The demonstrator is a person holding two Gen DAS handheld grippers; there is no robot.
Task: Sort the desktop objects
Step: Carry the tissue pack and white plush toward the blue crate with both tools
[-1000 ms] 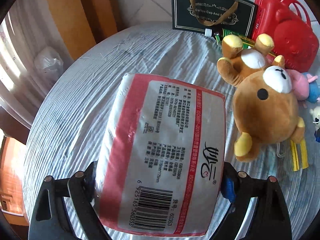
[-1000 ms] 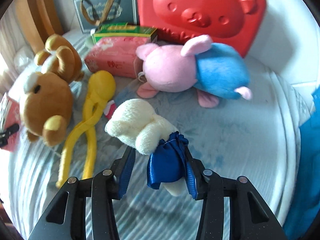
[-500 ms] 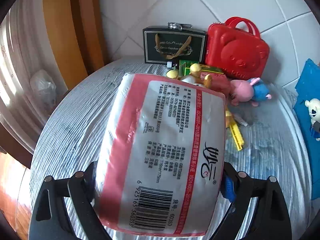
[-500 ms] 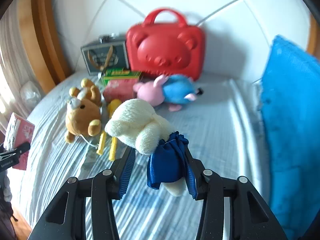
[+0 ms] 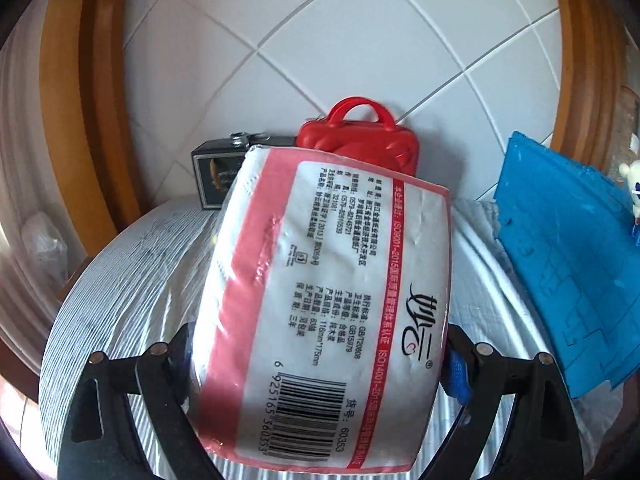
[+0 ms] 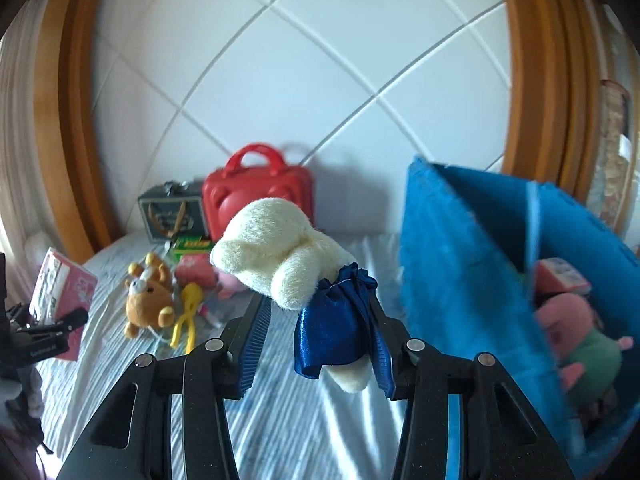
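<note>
My left gripper (image 5: 320,364) is shut on a pink-and-white tissue pack (image 5: 320,300) and holds it high above the striped table (image 5: 132,280). The pack also shows in the right wrist view (image 6: 60,284). My right gripper (image 6: 316,340) is shut on a cream plush doll with a blue satin skirt (image 6: 288,264), lifted above the table beside the blue felt bin (image 6: 472,260). The doll shows at the right edge of the left wrist view (image 5: 632,184). The bin holds a pink plush pig (image 6: 576,332).
On the table lie a brown bear plush (image 6: 146,296), a yellow toy (image 6: 186,312), a pink tissue pack (image 6: 194,270) and a green box (image 6: 192,245). A red bear case (image 6: 256,196) and a dark gift bag (image 6: 172,212) stand against the tiled wall.
Both grippers have risen and pulled back from the table with their loads. The right gripper has come beside the blue bin, whose inside now shows.
</note>
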